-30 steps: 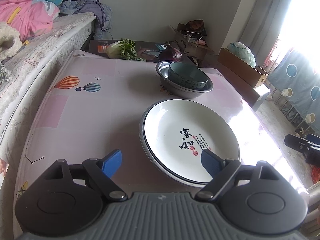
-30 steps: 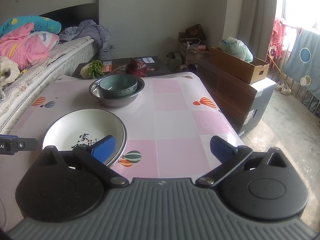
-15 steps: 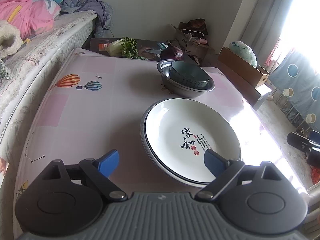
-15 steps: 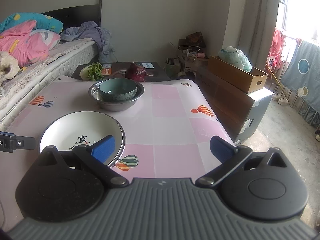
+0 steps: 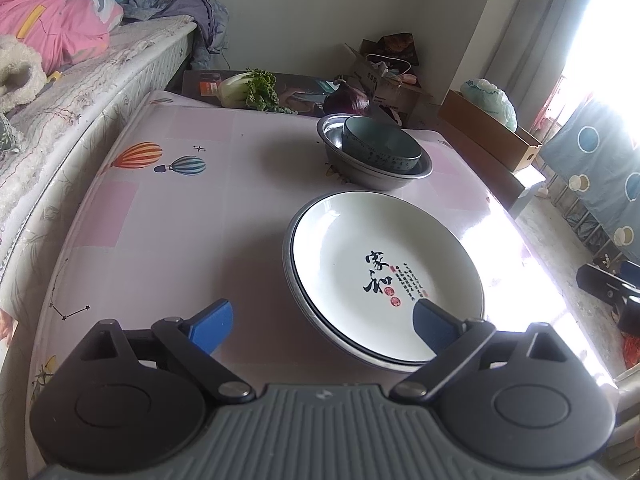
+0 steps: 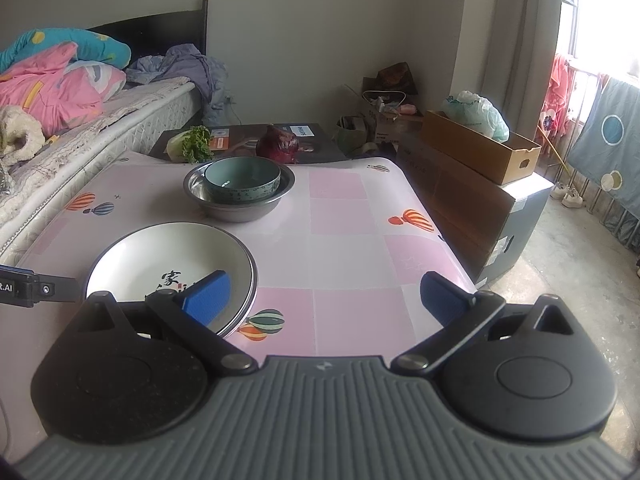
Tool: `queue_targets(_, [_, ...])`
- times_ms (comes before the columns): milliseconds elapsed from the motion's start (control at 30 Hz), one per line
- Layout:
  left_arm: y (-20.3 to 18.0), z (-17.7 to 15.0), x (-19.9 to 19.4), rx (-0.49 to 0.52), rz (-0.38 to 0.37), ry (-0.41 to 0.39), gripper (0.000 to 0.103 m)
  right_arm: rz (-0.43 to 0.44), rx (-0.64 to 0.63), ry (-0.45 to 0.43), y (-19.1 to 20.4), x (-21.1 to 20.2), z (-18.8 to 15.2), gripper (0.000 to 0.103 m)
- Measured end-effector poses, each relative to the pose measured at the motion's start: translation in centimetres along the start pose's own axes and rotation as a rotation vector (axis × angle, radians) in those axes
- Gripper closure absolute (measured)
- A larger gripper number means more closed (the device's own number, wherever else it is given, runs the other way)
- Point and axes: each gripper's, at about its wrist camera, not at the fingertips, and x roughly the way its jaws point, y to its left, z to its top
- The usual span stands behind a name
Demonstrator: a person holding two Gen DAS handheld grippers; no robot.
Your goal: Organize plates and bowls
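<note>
Right now the white plate (image 5: 384, 276) sits on a second plate (image 5: 289, 258) under it, whose gray rim just peeks out on one side. Both lie flat on the pink surface (image 5: 168, 220), close to the near edge. They look hard and smooth, so I think they would be slippery and could break if dropped. Two together would likely feel a bit heavy. The best place to take hold looks like the raised rim, with one pad over and one pad under it.

Just behind them is a metal bowl (image 5: 376, 178) with a blue-green bowl (image 5: 380, 148) sitting inside it. The metal one looks light and tough. The blue-green one looks like it could chip. Its thick wall would be a good spot to pinch.

The left claw (image 5: 322, 322) is let go and its jaws are opening wide, with nothing pressed between them. One pad hangs above the white plate's near rim. The right claw (image 6: 326, 294) is spread wide too and holds nothing. It hangs above the surface beside the plates.
</note>
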Motion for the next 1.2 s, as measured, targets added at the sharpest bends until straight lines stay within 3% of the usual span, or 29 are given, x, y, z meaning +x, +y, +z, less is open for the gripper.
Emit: queue_targets(1200, [0.54,-0.17,0.29,-0.04,-0.01,0.008,0.005,0.019,0.04,0.009,-0.78,-0.16,-0.18,0.001])
